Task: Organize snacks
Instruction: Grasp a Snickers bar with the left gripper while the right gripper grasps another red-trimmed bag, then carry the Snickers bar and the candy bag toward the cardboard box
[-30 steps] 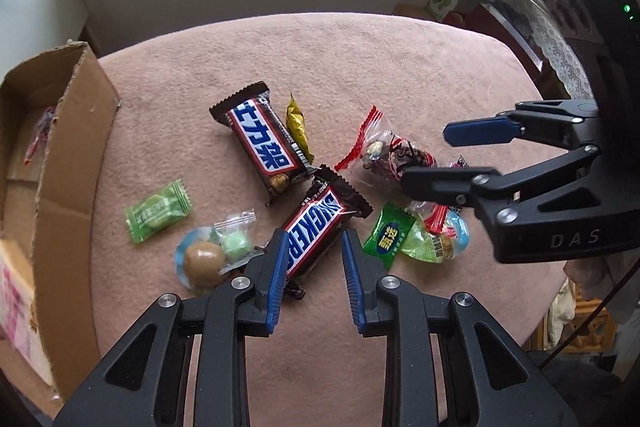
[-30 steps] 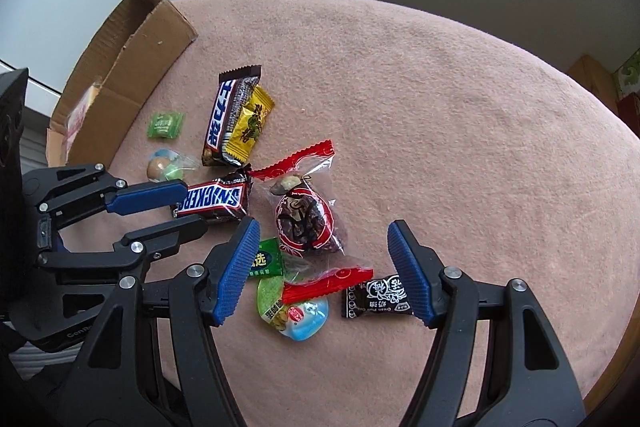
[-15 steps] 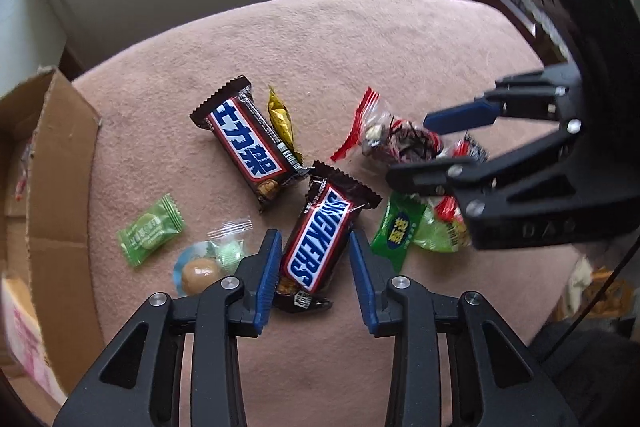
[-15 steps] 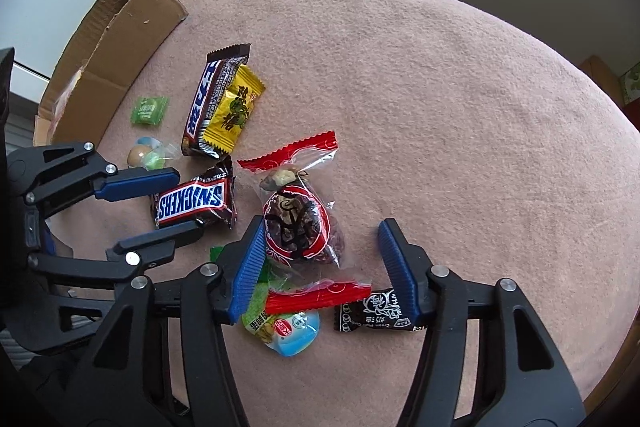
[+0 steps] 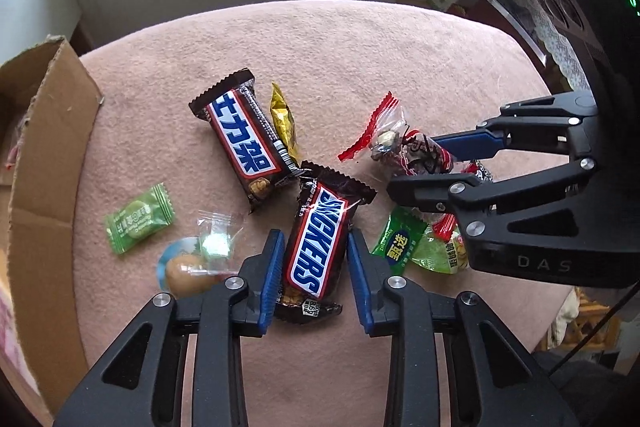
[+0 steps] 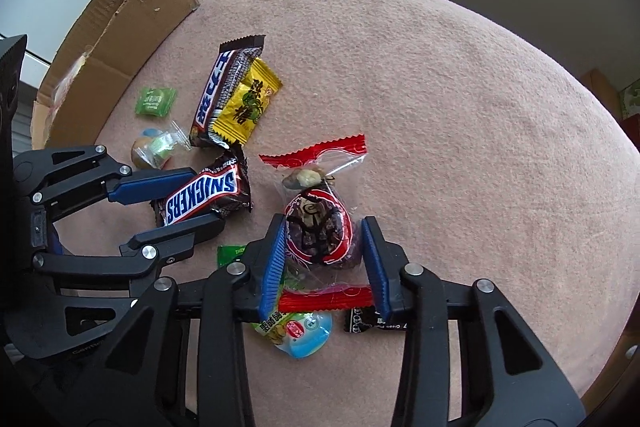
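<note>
Left gripper (image 5: 315, 269): jaws closing around the Snickers bar (image 5: 318, 246), which lies on the pink worktop (image 5: 360, 67); left pad touching, right pad just apart. Right gripper (image 6: 324, 259): jaws closing around the clear snack bag (image 6: 318, 223) with red trim; contact cannot be confirmed. Cardboard box (image 5: 44, 131) stands at the left edge.

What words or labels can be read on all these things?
"SNICKERS" on the bar between the left gripper's fingers.
"士力架" on the other bar.
"DAS" on the right gripper's body.
"甄选" on the green packet.
Print on the other wrappers is too small to read.
</note>
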Demonstrator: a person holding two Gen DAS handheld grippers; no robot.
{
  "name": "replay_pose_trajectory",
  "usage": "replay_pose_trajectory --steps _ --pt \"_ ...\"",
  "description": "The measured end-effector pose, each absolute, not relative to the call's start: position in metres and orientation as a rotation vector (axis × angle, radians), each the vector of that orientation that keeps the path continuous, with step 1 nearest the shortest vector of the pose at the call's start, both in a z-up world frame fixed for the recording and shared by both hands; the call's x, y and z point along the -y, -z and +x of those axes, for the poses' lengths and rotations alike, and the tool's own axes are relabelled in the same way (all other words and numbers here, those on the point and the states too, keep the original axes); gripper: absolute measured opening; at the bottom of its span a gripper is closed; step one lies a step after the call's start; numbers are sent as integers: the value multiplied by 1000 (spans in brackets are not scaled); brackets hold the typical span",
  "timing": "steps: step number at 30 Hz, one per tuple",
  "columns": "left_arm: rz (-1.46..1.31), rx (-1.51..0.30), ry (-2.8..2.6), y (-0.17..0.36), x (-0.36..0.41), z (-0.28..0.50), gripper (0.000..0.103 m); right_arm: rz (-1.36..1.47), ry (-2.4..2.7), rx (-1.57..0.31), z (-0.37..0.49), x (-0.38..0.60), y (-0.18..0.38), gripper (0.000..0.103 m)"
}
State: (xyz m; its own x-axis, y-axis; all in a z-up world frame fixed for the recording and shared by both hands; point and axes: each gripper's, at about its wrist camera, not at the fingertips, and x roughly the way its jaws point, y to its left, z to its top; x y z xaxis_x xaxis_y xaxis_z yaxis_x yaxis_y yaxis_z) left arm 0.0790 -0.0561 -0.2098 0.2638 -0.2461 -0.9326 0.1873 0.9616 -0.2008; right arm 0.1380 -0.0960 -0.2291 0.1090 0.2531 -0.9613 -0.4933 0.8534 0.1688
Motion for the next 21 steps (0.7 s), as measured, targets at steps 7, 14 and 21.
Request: replay_pose_trajectory --steps 7,14,21 --pt "-105 -1244 290 199 50 70 27 -172 -550 -1324 123 108 214 38" --pt "-162 -1215 286 188 41 65 27 -145 -538 -1293 115 119 198 38" --pt "-211 -1158 265 164 29 53 27 -139 -561 -1241 109 120 169 38"
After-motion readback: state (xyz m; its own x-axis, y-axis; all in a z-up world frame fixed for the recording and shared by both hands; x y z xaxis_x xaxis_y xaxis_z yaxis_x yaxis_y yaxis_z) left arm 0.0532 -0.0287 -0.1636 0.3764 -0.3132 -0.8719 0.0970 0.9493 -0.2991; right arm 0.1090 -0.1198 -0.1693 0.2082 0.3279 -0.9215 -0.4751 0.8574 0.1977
